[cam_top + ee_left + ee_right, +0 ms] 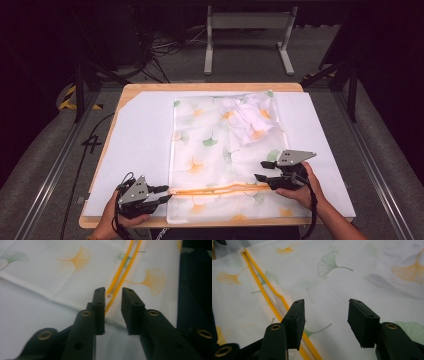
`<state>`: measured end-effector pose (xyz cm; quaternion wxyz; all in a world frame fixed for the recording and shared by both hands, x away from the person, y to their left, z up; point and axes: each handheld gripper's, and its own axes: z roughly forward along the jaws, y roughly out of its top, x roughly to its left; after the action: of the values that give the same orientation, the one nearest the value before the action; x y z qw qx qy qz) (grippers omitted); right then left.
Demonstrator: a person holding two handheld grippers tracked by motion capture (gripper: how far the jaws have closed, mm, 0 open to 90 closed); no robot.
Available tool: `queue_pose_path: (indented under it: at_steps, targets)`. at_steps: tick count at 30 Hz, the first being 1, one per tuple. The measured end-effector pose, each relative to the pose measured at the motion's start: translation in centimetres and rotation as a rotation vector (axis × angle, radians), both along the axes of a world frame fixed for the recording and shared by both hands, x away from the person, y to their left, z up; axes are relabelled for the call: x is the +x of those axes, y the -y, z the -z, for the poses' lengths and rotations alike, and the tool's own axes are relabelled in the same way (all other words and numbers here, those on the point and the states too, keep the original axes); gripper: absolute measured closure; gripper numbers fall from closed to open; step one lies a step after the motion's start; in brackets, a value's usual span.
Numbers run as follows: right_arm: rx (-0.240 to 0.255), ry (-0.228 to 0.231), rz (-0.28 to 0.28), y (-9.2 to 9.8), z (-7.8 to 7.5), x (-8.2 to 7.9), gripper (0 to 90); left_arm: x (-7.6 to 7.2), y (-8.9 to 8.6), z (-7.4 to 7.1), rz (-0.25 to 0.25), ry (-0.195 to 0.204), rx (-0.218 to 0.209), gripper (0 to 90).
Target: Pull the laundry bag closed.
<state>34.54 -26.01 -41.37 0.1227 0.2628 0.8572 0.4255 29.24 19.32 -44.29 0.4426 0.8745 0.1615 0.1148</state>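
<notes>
While left tool (113, 293) straddled zipper pull (109, 295) unpinched | right tool (325, 305) gaped beside zipper (265, 293) | risk: pull slipping, mesh bag (210, 135) bunching.

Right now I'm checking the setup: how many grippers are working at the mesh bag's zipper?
2. The left gripper sits at the left end of the orange zipper; the right gripper hovers near its right end, over the mesh bag.

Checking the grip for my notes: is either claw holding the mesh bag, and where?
Neither yet: left claw straddles the zipper's end; right claw hovers open.
</notes>
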Motion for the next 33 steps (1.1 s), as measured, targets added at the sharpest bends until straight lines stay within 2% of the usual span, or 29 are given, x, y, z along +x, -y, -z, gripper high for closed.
queue_pose_path:
  at_steps: [2, 4, 7, 9, 10, 11, 12, 13, 14, 18, 24, 29, 33]
  targets:
    - [0.012, -0.026, -0.026, -0.8, 0.1, 0.1, 49.2, -0.1, 0.3, 0.1, 0.015, -0.012, 0.009, 82.7]
    - [0.006, -0.021, -0.044, -1.6, 0.0, 0.1, 50.6, -0.2, 0.4, 0.2, 0.002, -0.011, 0.017, 85.3]
    - [0.007, -0.021, -0.07, -3.3, -0.2, 0.3, 52.0, -0.3, 0.5, 0.3, -0.005, -0.03, 0.021, 88.0]
    - [0.005, -0.027, -0.091, -4.6, -0.3, 0.5, 52.0, -0.5, 0.6, 0.5, 0.008, -0.043, 0.02, 90.0]
    - [0.005, -0.027, -0.091, -4.6, -0.3, 0.5, 52.0, -0.5, 0.6, 0.5, 0.008, -0.043, 0.02, 90.0]
    - [0.0, -0.038, -0.111, -6.3, -0.2, 0.6, 53.8, -0.6, 0.8, 0.6, 0.004, -0.043, 0.037, 90.0]
    - [0.0, -0.038, -0.111, -6.3, -0.2, 0.6, 53.8, -0.7, 1.0, 0.8, 0.017, -0.054, 0.05, 90.0]
    - [-0.002, -0.044, -0.136, -7.5, -0.1, 0.6, 53.9, -0.8, 1.1, 0.9, 0.02, -0.053, 0.065, 90.0]
    - [-0.002, -0.044, -0.136, -7.5, -0.1, 0.6, 53.9, -0.8, 1.1, 0.9, 0.02, -0.053, 0.065, 90.0]
    - [-0.012, -0.076, -0.185, -10.8, 0.5, 0.7, 55.7, -1.2, 1.3, 1.4, 0.023, -0.064, 0.087, 89.1]
    - [-0.023, -0.102, -0.26, -15.6, 1.4, 0.2, 58.0, -1.3, 1.1, 1.8, 0.016, -0.078, 0.069, 87.9]
    - [-0.024, -0.11, -0.304, -18.0, 1.6, -0.2, 62.1, -1.4, 1.3, 1.8, 0.012, -0.083, 0.072, 90.0]
    - [-0.025, -0.112, -0.329, -19.8, 1.3, -0.2, 65.5, -1.5, 1.5, 1.7, 0.015, -0.071, 0.092, 90.0]
